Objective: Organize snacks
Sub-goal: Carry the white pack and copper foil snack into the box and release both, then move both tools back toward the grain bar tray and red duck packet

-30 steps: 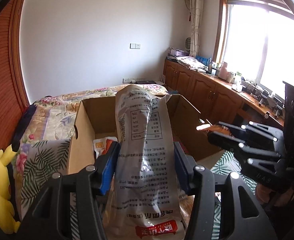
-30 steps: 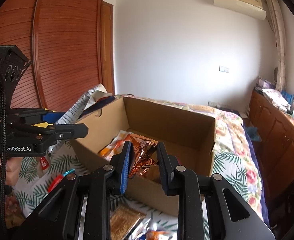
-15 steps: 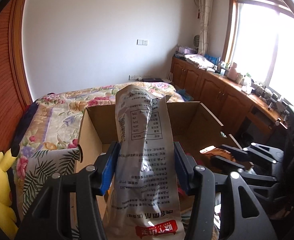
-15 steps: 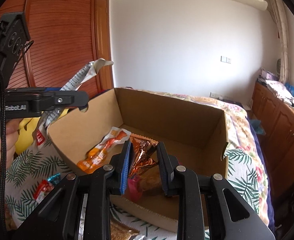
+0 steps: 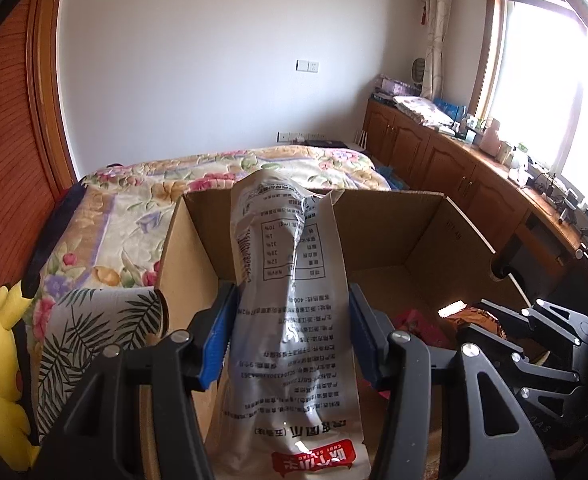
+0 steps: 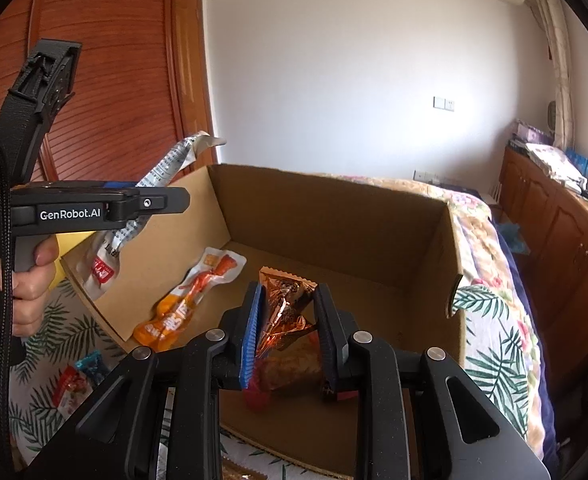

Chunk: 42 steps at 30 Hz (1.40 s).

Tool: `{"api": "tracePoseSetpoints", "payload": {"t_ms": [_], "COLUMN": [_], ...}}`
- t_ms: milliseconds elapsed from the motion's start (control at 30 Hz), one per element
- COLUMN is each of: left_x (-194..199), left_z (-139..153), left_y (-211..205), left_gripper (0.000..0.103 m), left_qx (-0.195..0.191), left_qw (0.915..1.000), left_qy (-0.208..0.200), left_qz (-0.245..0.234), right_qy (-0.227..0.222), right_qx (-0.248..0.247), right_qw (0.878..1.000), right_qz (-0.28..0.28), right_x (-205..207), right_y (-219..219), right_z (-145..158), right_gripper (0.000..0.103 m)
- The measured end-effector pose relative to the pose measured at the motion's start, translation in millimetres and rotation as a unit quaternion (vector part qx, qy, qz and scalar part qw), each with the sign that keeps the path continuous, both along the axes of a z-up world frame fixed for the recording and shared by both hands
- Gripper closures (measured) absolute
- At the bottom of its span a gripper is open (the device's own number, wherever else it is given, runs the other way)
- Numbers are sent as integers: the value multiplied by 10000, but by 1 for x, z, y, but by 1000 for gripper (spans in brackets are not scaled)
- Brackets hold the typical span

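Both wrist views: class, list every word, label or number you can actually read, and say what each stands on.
"GenRobot.AI": side of the left gripper.
"10%", "400": upside-down print on the grey-white snack bag; its other print, the red label included, is not readable.
Orange sausage pack: white characters, unreadable.
Copper foil packet: no legible text.

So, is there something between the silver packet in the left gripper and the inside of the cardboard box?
Nothing visible blocks it. The left gripper holds the silver packet at the open cardboard box. The orange packet lies on the box floor, and the right gripper holds a copper packet beside.
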<state>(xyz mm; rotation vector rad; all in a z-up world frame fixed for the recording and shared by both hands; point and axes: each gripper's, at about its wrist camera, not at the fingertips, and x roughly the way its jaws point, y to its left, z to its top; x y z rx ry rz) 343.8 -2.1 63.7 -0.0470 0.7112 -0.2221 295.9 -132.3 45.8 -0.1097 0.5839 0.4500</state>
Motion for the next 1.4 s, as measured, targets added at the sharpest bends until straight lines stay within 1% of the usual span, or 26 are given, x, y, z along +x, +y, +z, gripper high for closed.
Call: {"api": "tracePoseSetpoints", "payload": {"t_ms": [133, 233, 267, 300, 400, 500, 667, 867, 1067, 1100, 1267, 1400], "left_x": [3, 2, 1, 1, 0, -2, -15, -49, -90, -94, -126, -145], "left_z": [-5, -7, -9, -10, -13, -10, -2, 11, 24, 24, 22, 12], "left_y": [-2, -7, -9, -9, -6, -5, -4, 4, 10, 10, 12, 15], "left_gripper": [47, 42, 41, 39, 40, 40, 39, 38, 31, 29, 29, 29], "left_qx": [55, 223, 258, 251, 213, 213, 234, 216, 279, 290, 265, 253], "left_qw": [10000, 9997, 9996, 9996, 9997, 9998, 9997, 9995, 9986, 9984, 9980, 9981], "left_qy": [81, 68, 81, 105, 116, 56, -49, -189, -410, -432, -463, -421], "left_qz": [-8, -3, -18, -36, -32, 24, -15, -105, -191, -211, -327, -362], "right_qy": [57, 79, 88, 95, 127, 130, 90, -15, -100, -85, -26, 110], "right_qx": [-8, -26, -36, -48, -61, -117, -146, -90, -62, -56, -101, -84], "right_qw": [10000, 10000, 9999, 9999, 9999, 9998, 9998, 9998, 9998, 9999, 9998, 9998], "right_qz": [-7, -28, -55, -74, -70, -87, -136, -163, -140, -133, -144, -175], "right_x": [5, 6, 6, 7, 6, 5, -2, -26, -58, -62, -89, -102], "right_y": [0, 1, 1, 1, 1, 2, 3, 2, 1, 3, 2, 1], "right_z": [-3, -4, -4, -5, -5, -5, -2, 8, 18, 17, 6, -7], "right_gripper": [77, 76, 73, 71, 70, 66, 65, 64, 60, 60, 53, 50]}}
